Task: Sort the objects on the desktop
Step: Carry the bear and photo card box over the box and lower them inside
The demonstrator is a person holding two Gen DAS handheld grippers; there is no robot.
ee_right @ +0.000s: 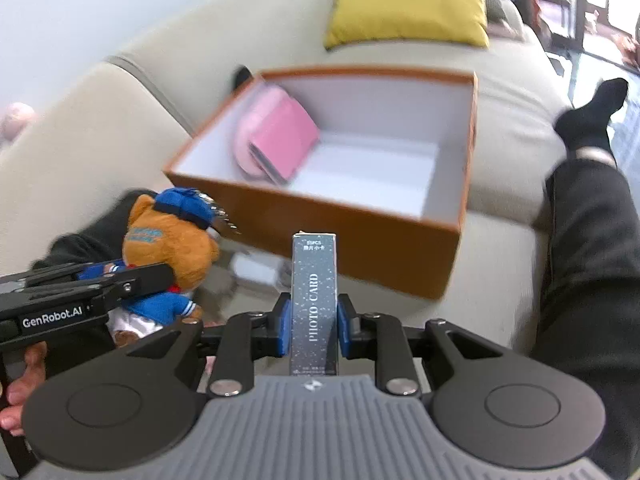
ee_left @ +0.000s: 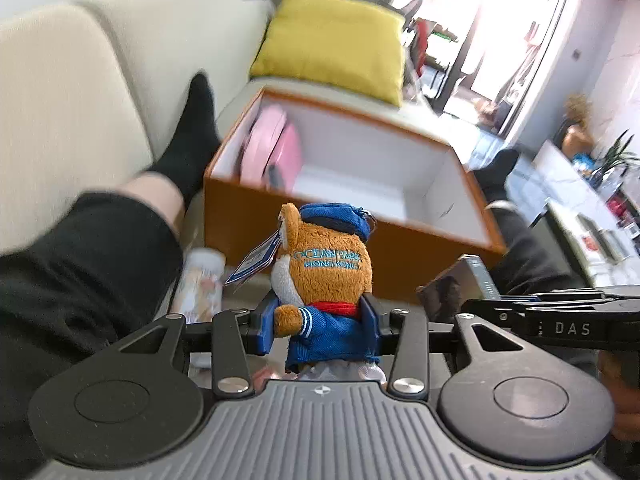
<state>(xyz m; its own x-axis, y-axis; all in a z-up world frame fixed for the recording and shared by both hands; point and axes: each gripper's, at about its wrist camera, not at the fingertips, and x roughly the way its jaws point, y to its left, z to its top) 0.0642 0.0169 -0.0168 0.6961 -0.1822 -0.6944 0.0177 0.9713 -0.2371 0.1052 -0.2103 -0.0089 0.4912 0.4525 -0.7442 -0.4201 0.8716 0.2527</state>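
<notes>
Midway through a tidy-up on a cream sofa [ee_right: 120,128]: the left gripper [ee_left: 318,326] is clamped around the body of a plush bear [ee_left: 326,272] in a blue sailor jacket and cap, while the right gripper [ee_right: 314,326] pinches a dark, upright box marked "PHOTO CARD" [ee_right: 314,300] between its blue pads. Both items are held in the air on the near side of an orange storage box [ee_right: 360,236] with a white interior, which sits on the seat between the person's outstretched legs. Judging by what lies inside, the sorting has started but is far from finished: only a pink case [ee_right: 276,140], leaning against the box's left wall, has gone in, and the rest of the floor is bare. The bear and the card box look next in line. A pale printed item [ee_left: 200,284] lies on the seat beside the box; motion blur leaves its nature unclear, and it may also be waiting its turn
</notes>
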